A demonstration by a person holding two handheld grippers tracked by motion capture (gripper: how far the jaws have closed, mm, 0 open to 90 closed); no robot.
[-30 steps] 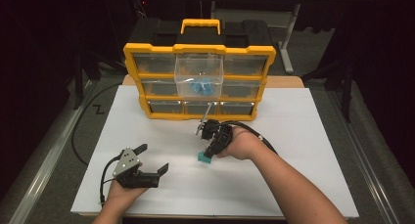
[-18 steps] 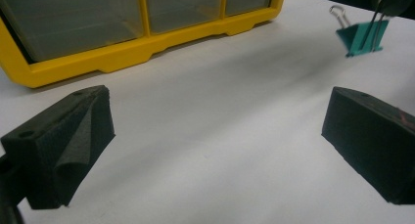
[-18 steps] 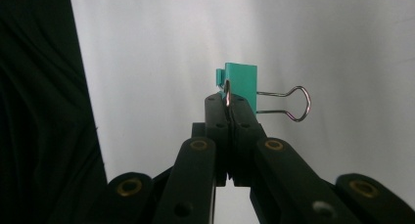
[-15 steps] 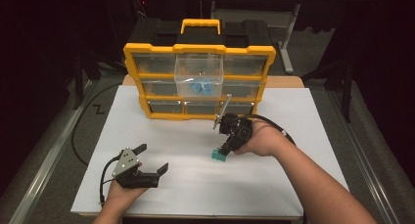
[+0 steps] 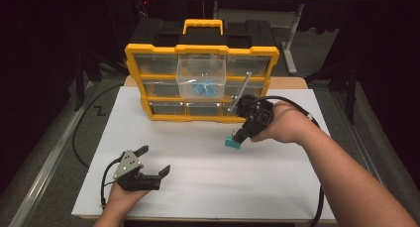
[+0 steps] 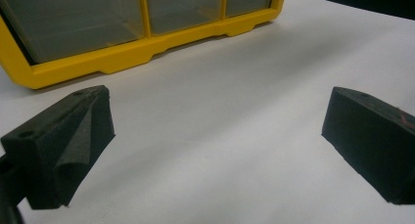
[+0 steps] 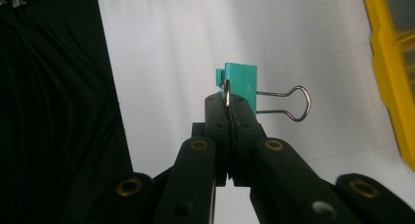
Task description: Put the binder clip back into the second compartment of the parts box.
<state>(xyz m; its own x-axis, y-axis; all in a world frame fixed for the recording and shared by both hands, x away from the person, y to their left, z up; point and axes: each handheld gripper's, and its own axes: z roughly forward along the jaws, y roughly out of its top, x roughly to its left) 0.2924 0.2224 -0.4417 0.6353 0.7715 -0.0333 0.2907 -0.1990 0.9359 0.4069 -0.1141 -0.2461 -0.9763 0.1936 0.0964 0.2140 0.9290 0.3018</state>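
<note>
My right gripper [image 5: 236, 137] is shut on one wire handle of a teal binder clip [image 5: 231, 143], which hangs above the white board in front of the organizer; in the right gripper view the clip [image 7: 241, 83] sticks out past the closed jaw tips [image 7: 228, 102] with its other wire loop to the right. A yellow drawer organizer [image 5: 200, 118] stands at the back; its middle clear drawer [image 5: 200, 78] is pulled out and holds blue clips [image 5: 203, 89]. My left gripper [image 5: 151, 162] rests open on the board at the front left, nothing between its fingers [image 6: 68, 141].
The white board [image 5: 208, 187] covers the tabletop. A black cable [image 5: 81, 133] runs off the left edge. The organizer's yellow base [image 6: 122, 55] lies just ahead of the left gripper. Table legs and dark floor surround the table.
The right gripper has lifted the teal clip off the board and carried it to the right. The left gripper has stayed put.
</note>
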